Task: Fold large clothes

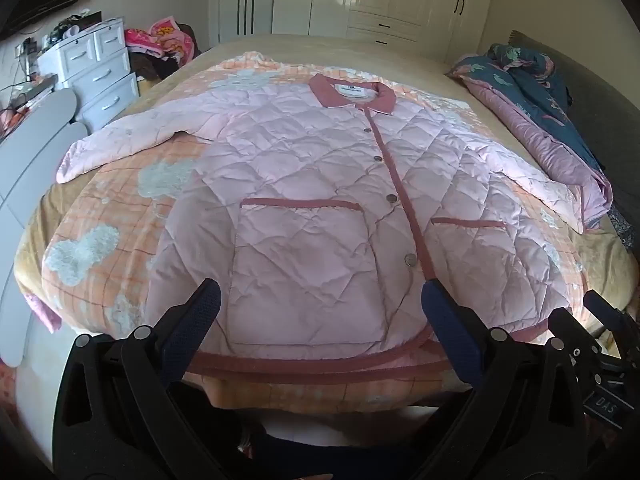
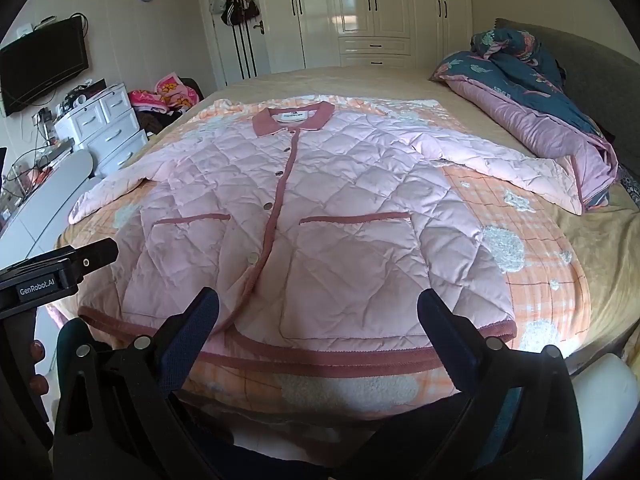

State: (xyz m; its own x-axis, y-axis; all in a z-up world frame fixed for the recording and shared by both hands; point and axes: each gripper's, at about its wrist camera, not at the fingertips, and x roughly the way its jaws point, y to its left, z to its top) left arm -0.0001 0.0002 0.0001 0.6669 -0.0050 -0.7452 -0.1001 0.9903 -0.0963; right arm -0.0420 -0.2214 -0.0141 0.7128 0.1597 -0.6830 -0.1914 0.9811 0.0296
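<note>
Jacket: jacket (image 1: 304,184) lies flat, front up, buttoned, sleeves spread, on a blanket (image 1: 92,216) on the bed (image 2: 608,240).
Left claw: left gripper (image 1: 320,312) jaws wide apart, empty, above the hem over the left pocket.
Right claw: right gripper (image 2: 320,316) jaws wide apart, empty, above the hem near the right pocket.

Place: a home bedroom.
Evidence: a wide bed with a beige sheet (image 2: 360,80), glossy white built-in wardrobes (image 2: 372,12), a white plastic drawer chest (image 2: 106,124), a wall-mounted black television (image 2: 44,68).
</note>
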